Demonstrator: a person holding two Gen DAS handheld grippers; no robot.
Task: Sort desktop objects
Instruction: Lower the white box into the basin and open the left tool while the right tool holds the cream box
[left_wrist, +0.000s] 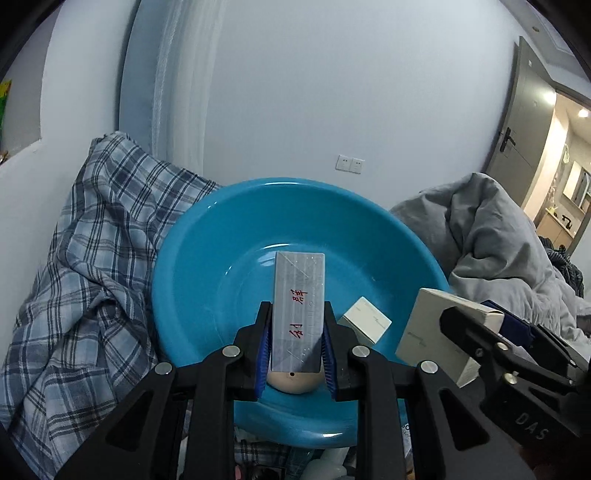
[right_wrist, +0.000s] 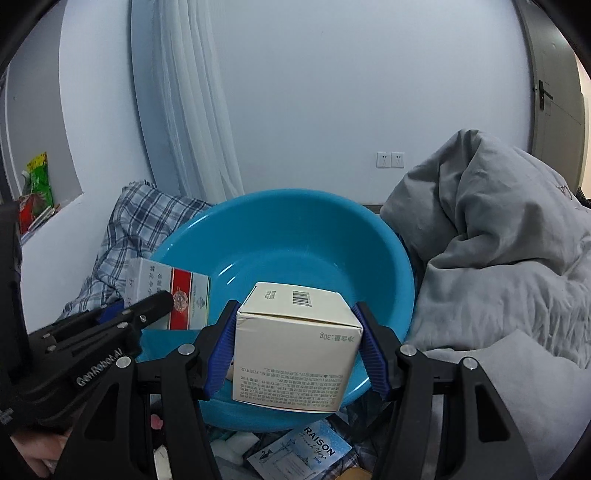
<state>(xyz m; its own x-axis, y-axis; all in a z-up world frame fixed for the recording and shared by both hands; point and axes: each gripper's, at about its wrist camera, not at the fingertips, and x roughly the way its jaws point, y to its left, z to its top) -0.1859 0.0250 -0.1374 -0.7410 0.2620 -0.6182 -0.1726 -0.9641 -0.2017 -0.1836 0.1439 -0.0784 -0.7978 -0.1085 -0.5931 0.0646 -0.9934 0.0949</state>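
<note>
L gripper (left_wrist: 296, 343) jaws narrow, clamped on load; R gripper (right_wrist: 295, 343) wider, clamped too; both angled down.

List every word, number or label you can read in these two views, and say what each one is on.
"GenRobot.AI": left gripper body.
"DAS": right gripper body.
"RAISON": blue packet below the blue basin.
"30g", upside down, after Chinese characters: cream box held by the right gripper; its fine print and barcode digits are too small.
Red handwritten characters: grey box held by the left gripper; illegible.
</note>
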